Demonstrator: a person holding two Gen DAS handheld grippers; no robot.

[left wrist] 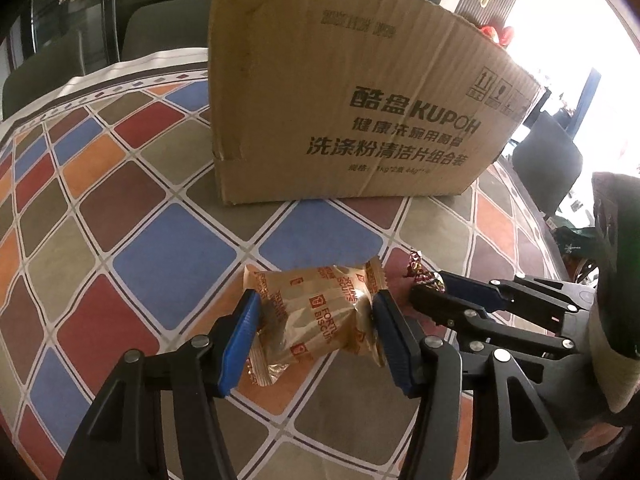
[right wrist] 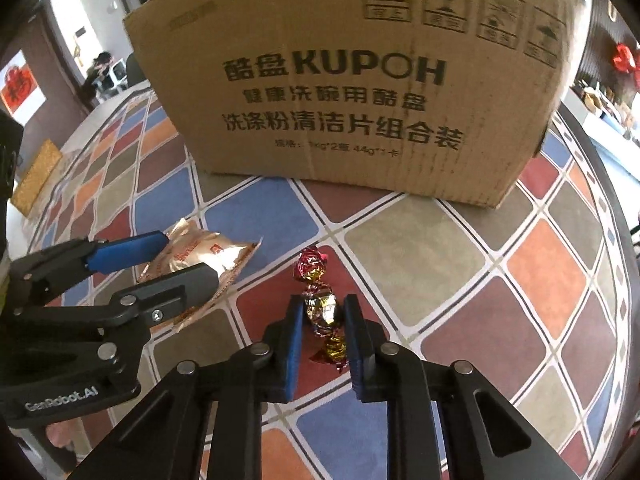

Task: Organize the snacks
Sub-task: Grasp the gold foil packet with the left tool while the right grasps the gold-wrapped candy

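Note:
My left gripper (left wrist: 316,306) is shut on a tan biscuit packet (left wrist: 316,300) printed with red letters, its blue pads pressing both sides just above the tablecloth. In the right wrist view the same left gripper (right wrist: 184,258) and the biscuit packet (right wrist: 208,254) sit at the left. My right gripper (right wrist: 322,306) is shut on a string of red and gold foil candies (right wrist: 322,308) lying on the cloth. In the left wrist view the right gripper (left wrist: 430,292) shows at the right with the foil candy (left wrist: 420,272) at its tip.
A large brown cardboard box (left wrist: 352,92) marked KUPOH stands on the table behind both snacks; it also fills the top of the right wrist view (right wrist: 352,80). The round table carries a chequered tablecloth (left wrist: 120,200). Dark chairs (left wrist: 548,160) stand around the table.

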